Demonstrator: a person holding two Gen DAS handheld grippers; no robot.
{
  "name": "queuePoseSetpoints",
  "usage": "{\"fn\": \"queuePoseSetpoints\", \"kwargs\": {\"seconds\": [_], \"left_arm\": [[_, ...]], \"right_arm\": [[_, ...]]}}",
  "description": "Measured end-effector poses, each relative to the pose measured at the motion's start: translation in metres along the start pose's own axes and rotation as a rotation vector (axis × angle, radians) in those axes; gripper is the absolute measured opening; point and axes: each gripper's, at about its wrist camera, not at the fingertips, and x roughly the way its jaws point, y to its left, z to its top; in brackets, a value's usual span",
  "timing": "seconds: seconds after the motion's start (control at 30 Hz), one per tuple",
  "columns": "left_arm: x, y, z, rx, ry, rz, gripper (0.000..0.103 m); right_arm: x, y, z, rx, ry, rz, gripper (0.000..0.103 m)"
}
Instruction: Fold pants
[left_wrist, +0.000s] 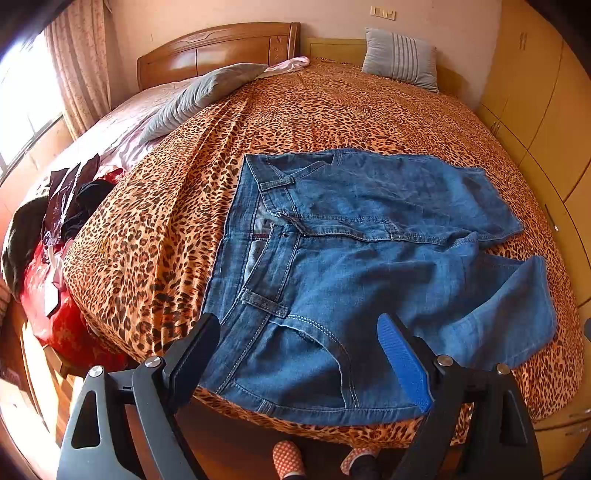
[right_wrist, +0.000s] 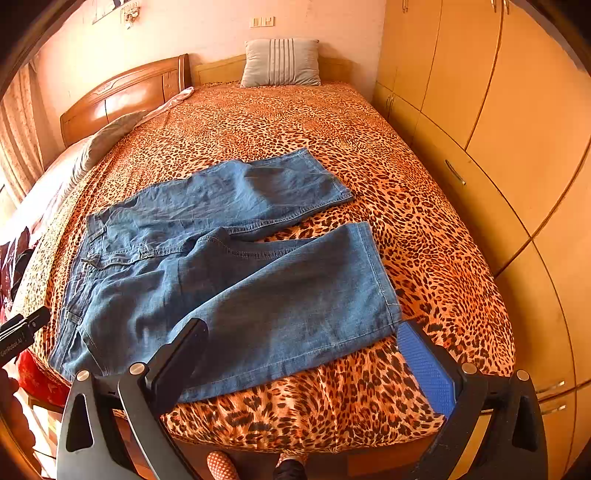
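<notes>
Left hand-held gripper (left_wrist: 299, 334) spread above jeans (left_wrist: 351, 258) waistband, right hand-held gripper (right_wrist: 301, 338) spread at hem

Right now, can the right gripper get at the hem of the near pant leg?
Probably yes. The right gripper is open and the near leg's hem lies flat on the bedspread just ahead of it, with nothing between.

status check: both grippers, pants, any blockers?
Left gripper open, over waistband corner; right gripper open, by near leg hem. Jeans flat on bedspread, legs apart, unfolded. Nothing on them.
</notes>
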Motion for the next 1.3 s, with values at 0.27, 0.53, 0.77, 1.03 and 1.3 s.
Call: {"fn": "queuePoseSetpoints", "kwargs": {"seconds": [0.27, 0.53, 0.77, 1.03, 1.3], "left_arm": [[0.014, -0.003, 0.004, -0.012, 0.045, 0.025, 0.088], [0.091, 0.044, 0.066, -0.07, 0.303, -0.012, 0.084], [0.171, 0.061, 0.104, -0.175, 0.552, -0.187, 0.08], [0.203, 0.039, 0.093, -0.141, 0.658, -0.2, 0.08], [0.202, 0.02, 0.087, -0.086, 0.683, -0.082, 0.026]], "right_arm": [[0.019, -0.009, 0.005, 0.004, 0.037, 0.015, 0.103], [0.068, -0.056, 0.009, 0.003, 0.139, -0.038, 0.103], [0.122, -0.104, 0.017, 0.027, 0.245, -0.031, 0.103], [0.188, -0.14, 0.023, 0.137, 0.395, 0.038, 0.103], [0.195, -0.134, 0.022, 0.048, 0.433, 0.221, 0.006]]}}
